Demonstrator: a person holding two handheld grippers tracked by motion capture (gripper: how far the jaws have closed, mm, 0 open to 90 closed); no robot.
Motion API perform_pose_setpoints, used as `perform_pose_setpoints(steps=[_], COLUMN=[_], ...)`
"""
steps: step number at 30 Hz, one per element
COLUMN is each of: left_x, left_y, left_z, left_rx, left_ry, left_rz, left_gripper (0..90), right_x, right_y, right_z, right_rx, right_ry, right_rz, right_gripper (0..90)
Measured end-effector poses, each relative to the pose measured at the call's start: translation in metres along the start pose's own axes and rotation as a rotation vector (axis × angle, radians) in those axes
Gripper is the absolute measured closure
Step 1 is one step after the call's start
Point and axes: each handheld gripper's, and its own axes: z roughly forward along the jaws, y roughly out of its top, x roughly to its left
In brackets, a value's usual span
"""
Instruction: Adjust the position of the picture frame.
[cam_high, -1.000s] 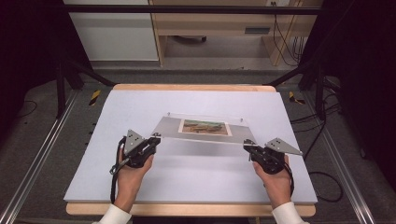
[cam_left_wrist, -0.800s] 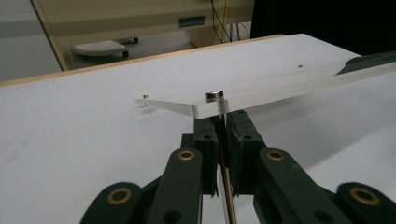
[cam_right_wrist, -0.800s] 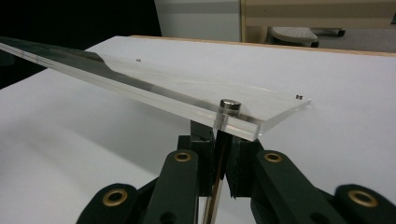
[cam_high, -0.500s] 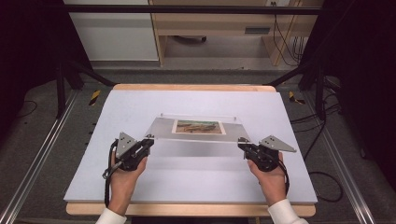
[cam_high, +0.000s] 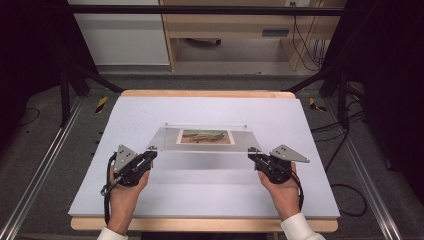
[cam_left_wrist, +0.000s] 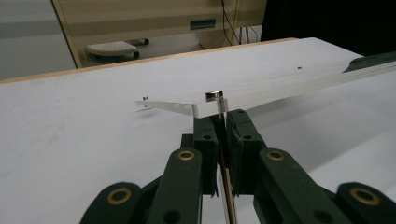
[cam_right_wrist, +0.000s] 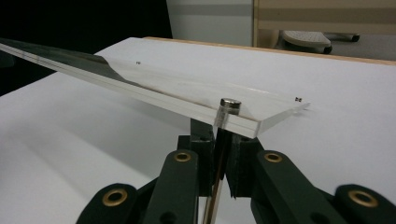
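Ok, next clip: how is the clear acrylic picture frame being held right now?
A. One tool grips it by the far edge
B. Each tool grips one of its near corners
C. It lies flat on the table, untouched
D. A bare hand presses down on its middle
B: in the high view the left tool and right tool each meet a near corner of the clear frame, and each gripper view shows jaws closed beneath a corner post.

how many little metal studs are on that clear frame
4: one at each corner of the clear frame: near-left, near-right, far-left, far-right.
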Motion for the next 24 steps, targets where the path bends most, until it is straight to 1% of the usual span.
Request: perform_pose_setpoints(steps=[1, 5, 8, 13, 17, 24], left_x=[0.001, 0.002, 0.002, 0.002, 0.003, 0.003], left_y=[-0.001, -0.004, -0.006, -0.008, -0.009, -0.009], left_z=[-0.001, -0.005, -0.008, -0.01, -0.007, 0.005], left_rx=[0.0, 0.005, 0.004, 0.001, -0.002, -0.011], left_ry=[0.001, 0.007, 0.009, 0.012, 0.008, 0.011], left_rz=[-0.001, 0.004, -0.001, 0.0, 0.005, 0.015], left_gripper=[82.5, 82.2, 82.1, 82.1, 81.9, 81.7], right_x=[0.001, 0.005, 0.009, 0.011, 0.009, 0.002], right_y=[0.0, 0.0, 0.0, 0.0, 0.0, 0.0], right_z=[0.0, 0.001, 0.0, 0.0, 0.002, 0.006], right_rx=[0.0, 0.006, 0.006, 0.004, 0.005, 0.0], right_ry=[0.002, 0.007, 0.011, 0.012, 0.011, -0.004], right_rz=[-0.008, -0.01, -0.015, -0.024, -0.028, -0.023], right_gripper=[83.1, 83.0, 83.0, 82.9, 82.9, 83.0])
